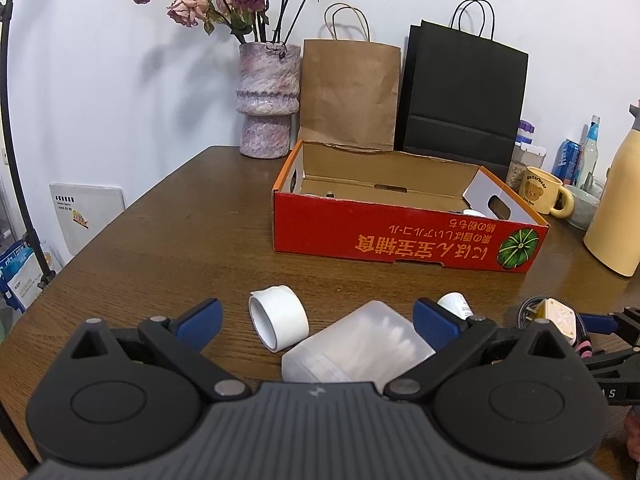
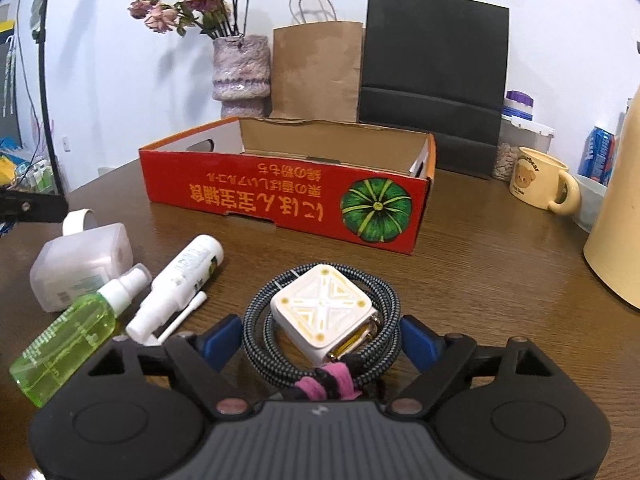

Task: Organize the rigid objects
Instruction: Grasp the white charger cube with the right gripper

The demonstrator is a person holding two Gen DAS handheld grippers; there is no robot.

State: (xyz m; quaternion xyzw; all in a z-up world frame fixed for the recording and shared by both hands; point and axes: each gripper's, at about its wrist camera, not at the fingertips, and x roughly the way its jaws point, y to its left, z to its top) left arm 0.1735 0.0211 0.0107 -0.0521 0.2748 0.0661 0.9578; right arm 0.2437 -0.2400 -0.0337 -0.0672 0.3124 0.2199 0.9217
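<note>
While the left gripper (image 1: 318,322) hangs wide open and empty over the frosted plastic tub (image 1: 356,350), it's the right gripper (image 2: 322,340) doing the work: blue pads parted either side of the white charger (image 2: 324,316) and its coiled braided cable (image 2: 260,312), apparently just touching the coil and not yet squeezing it. So this looks like the pick-up stage. The bundle sits on the wooden table (image 2: 480,280), near the front wall of the red cardboard box (image 2: 280,196). Next, I'd say: pinch firmly, lift clear, carry over that wall.
</note>
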